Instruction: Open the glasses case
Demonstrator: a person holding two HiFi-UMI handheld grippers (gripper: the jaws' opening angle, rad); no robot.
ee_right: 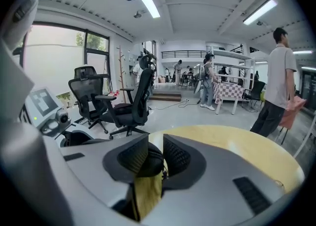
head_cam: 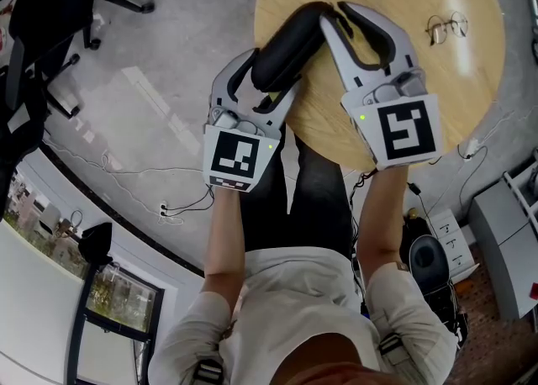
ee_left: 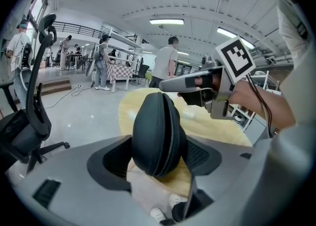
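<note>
A black zip-up glasses case [head_cam: 286, 47] lies tilted over the near left edge of the round wooden table [head_cam: 471, 81]. My left gripper [head_cam: 267, 76] is shut on its near half, with the pads pressed against both sides of the case [ee_left: 158, 136] and the zip seam facing the camera. My right gripper [head_cam: 338, 13] reaches over the table to the case's far end. Its jaws stand a little apart, and the rounded end of the case [ee_right: 148, 163] sits between them beside the left pad. The table [ee_right: 232, 141] shows through the gap. Wire-rimmed glasses [head_cam: 445, 28] lie at the table's far right.
Black office chairs [ee_right: 123, 106] stand on the grey floor to the left of the table. Several people [ee_left: 168, 62] stand in the hall beyond. A cable and socket [head_cam: 168, 207] lie on the floor at my left, and a grey cabinet [head_cam: 504, 240] stands at my right.
</note>
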